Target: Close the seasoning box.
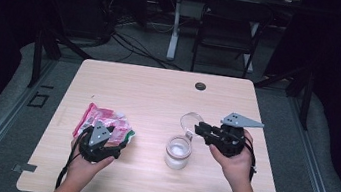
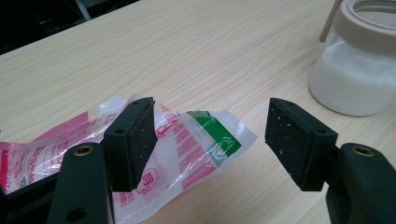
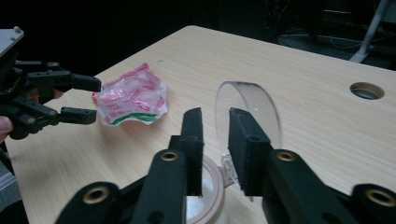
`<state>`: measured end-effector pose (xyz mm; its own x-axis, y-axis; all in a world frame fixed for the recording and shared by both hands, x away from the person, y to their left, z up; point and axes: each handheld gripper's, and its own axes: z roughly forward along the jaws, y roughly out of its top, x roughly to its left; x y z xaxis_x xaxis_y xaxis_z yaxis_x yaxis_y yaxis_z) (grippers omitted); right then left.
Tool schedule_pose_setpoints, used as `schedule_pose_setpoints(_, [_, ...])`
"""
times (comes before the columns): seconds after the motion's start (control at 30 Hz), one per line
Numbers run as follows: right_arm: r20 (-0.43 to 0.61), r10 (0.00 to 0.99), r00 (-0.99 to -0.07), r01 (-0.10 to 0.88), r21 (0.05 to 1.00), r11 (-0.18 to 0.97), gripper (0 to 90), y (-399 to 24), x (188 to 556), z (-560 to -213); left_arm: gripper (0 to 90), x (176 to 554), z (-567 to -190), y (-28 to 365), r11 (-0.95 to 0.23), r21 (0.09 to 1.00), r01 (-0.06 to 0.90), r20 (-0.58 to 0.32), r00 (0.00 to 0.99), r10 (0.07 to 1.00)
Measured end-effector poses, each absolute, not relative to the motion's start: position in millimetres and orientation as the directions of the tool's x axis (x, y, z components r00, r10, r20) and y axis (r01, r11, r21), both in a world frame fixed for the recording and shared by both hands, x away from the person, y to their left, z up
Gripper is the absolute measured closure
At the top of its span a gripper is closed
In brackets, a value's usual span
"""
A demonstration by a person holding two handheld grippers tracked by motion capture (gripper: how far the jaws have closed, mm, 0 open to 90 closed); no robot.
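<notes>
Round clear plastic lid (image 3: 250, 112), hinged, standing upright on edge, pinched between the narrowed right hand-held gripper (image 3: 215, 140); glass jar (image 1: 178, 152) of white grains just below; left hand-held gripper (image 2: 210, 140) wide above crinkled plastic bag (image 2: 187, 140)

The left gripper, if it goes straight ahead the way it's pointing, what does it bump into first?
Most likely the crinkly plastic bag lying just ahead of the open left gripper. The jar of white powder stands farther off to one side.

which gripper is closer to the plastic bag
Left. The left gripper sits right at the plastic bag, jaws open with the bag's edge between them. The right gripper is across the table by the jar, at its clear lid.
</notes>
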<state>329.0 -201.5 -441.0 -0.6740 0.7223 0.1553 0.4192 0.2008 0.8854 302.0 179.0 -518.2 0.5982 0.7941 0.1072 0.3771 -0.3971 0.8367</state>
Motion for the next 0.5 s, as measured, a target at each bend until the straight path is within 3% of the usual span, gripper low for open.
schedule_pose_setpoints(0.27, [0.157,0.763,-0.628,0.436,0.882,0.178,89.9,-212.4,332.8,-441.7,35.8,300.8,-516.5,186.0,-0.381,0.848,0.369,0.113,0.575,0.81])
schedule_pose_setpoints(0.5, [0.175,0.786,-0.593,0.471,0.867,0.163,90.0,-218.1,341.4,-451.7,36.8,300.1,-516.5,191.3,-0.356,0.853,0.382,0.09,0.566,0.82])
